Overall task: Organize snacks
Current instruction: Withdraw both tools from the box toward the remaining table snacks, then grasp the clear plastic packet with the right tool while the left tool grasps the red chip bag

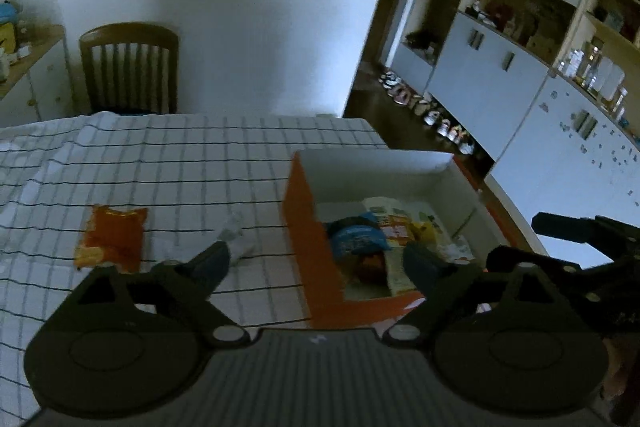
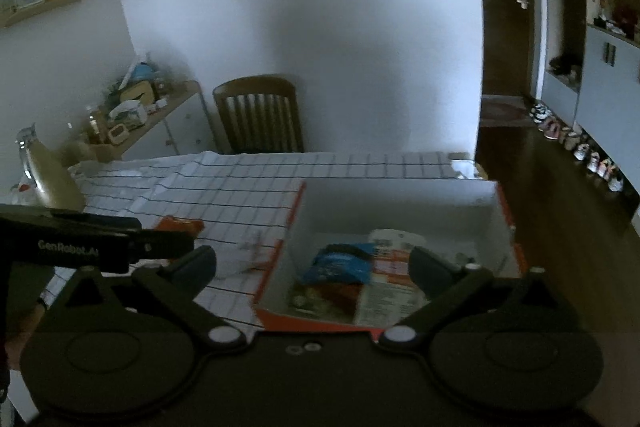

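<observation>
- Both grippers hang with fingers spread, holding nothing: the left gripper [image 1: 316, 263] and the right gripper [image 2: 312, 267], over the near edge of the orange box [image 1: 308, 227].
- I'd bring the left one down flat over the orange snack packet [image 1: 112, 241] and pinch an edge.
- The packet looks crinkled and flat, lying on the checked surface [image 1: 180, 163] left of the box, apart from it; a blue packet [image 2: 340, 263] lies inside.

A box [image 1: 304, 227] sits on the desk [image 1: 180, 155] with snack packets [image 1: 356, 239] inside. Left of it lies another packet [image 1: 112, 239]. A chair [image 1: 128, 67] stands behind the desk.
</observation>
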Action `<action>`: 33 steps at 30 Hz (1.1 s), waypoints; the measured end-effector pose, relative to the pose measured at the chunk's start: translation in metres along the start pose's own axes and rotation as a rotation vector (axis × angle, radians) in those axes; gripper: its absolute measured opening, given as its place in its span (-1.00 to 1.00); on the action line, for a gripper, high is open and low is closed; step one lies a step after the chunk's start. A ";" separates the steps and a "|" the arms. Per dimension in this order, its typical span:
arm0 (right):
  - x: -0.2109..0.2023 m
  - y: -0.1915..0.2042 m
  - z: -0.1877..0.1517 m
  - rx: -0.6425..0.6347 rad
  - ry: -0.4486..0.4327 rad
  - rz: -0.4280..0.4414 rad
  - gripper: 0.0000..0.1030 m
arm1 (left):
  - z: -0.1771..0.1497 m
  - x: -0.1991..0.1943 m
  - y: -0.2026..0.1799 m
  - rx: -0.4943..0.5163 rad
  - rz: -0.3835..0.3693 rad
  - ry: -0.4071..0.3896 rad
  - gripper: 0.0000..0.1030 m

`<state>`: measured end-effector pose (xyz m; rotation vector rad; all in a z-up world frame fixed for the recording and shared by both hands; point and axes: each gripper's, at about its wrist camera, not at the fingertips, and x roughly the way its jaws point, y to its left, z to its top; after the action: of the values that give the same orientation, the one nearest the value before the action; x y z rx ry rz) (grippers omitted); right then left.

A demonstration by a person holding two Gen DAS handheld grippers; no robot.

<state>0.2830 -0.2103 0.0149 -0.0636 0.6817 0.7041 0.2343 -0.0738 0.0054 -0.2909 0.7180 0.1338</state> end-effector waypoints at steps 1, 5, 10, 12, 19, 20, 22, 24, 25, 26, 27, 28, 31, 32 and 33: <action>0.002 0.007 0.001 -0.002 0.000 0.004 1.00 | 0.000 -0.003 0.008 -0.007 0.003 -0.008 1.00; 0.014 0.034 0.002 -0.009 0.006 0.014 1.00 | 0.000 -0.012 0.042 -0.034 -0.006 -0.026 1.00; 0.033 0.066 -0.002 -0.007 0.033 0.027 1.00 | -0.002 -0.016 0.094 -0.085 0.008 -0.020 1.00; 0.042 0.078 -0.004 -0.007 0.048 0.024 1.00 | -0.003 -0.015 0.117 -0.104 0.010 -0.010 1.00; 0.074 0.110 -0.001 0.009 0.073 -0.005 0.99 | -0.002 0.002 0.183 -0.103 0.067 -0.006 1.00; 0.080 0.113 0.000 0.007 0.078 -0.009 0.98 | -0.002 0.007 0.191 -0.094 0.077 -0.003 1.00; 0.095 0.120 0.004 0.011 0.091 -0.025 0.94 | -0.004 0.017 0.204 -0.084 0.098 0.010 1.00; 0.112 0.122 0.008 0.026 0.108 -0.033 0.92 | -0.006 0.028 0.216 -0.083 0.104 0.028 1.00; 0.121 0.123 0.010 0.039 0.125 -0.041 0.87 | -0.007 0.035 0.221 -0.084 0.106 0.037 1.00; 0.129 0.124 0.012 0.050 0.140 -0.045 0.85 | -0.008 0.041 0.225 -0.083 0.106 0.044 1.00; 0.138 0.126 0.013 0.055 0.155 -0.041 0.83 | -0.009 0.046 0.228 -0.084 0.109 0.053 1.00; 0.145 0.129 0.014 0.051 0.164 -0.040 0.83 | -0.010 0.052 0.231 -0.082 0.105 0.062 1.00; 0.169 0.136 0.012 0.003 0.219 -0.053 0.80 | -0.014 0.066 0.237 -0.064 0.106 0.076 1.00; 0.178 0.138 0.011 -0.009 0.242 -0.061 0.78 | -0.014 0.072 0.238 -0.062 0.106 0.081 1.00; 0.186 0.139 0.010 -0.013 0.264 -0.072 0.77 | -0.014 0.077 0.239 -0.065 0.105 0.087 1.00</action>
<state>0.3065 0.0070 -0.0652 -0.1944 0.9236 0.6365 0.2307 0.1513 -0.1076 -0.3231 0.8166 0.2461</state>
